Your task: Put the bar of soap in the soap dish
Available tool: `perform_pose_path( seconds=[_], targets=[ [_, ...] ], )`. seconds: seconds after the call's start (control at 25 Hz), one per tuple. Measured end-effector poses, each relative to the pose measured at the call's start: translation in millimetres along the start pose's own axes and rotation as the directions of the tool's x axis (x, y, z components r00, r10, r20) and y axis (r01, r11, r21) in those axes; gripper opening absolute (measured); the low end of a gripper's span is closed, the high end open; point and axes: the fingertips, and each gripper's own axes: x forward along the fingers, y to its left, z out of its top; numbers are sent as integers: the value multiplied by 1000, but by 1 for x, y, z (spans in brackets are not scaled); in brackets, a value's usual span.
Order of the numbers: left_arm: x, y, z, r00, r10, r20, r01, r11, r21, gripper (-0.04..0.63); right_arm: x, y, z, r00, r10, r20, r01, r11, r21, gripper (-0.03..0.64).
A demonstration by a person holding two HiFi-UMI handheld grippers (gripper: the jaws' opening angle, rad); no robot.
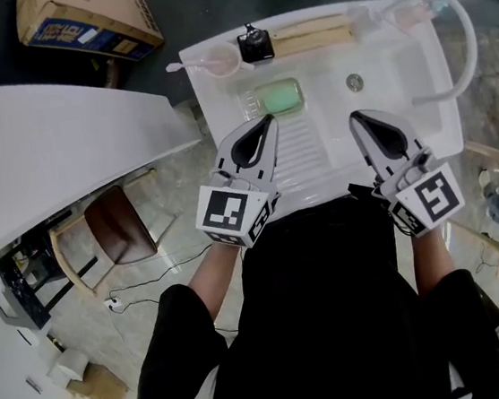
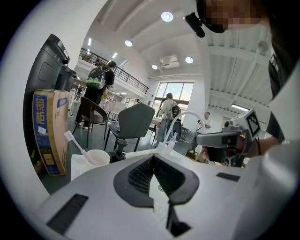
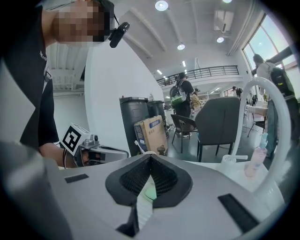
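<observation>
Jaws of the left gripper (image 1: 267, 121) and right gripper (image 1: 355, 118) are pressed together on nothing, above the near part of the white sink (image 1: 396, 68), where the green bar of soap (image 1: 280, 98) lies in the soap dish (image 1: 249, 104) just beyond the left gripper.

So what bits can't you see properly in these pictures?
Head view: the green soap is too small to tell what it rests in.
Left gripper view: the shut left gripper hides the soap completely.
Right gripper view: the shut right gripper leaves only a green sliver visible.
Head view: the sink has its front edge hidden by the person's black top.
</observation>
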Motion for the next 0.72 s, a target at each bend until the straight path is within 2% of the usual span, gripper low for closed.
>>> perform_pose_path(
  seconds=[0.4,0.72],
  targets=[
    [-10,-10,4,998,56,-7,-56,998,12,3,-17,-12,1,999,16,40,-17,1000,16,21],
    [-10,-52,-2,997,72,-6,-72,997,21,3,-62,-20,-10,998,4,70,-7,999,34,21]
  ],
)
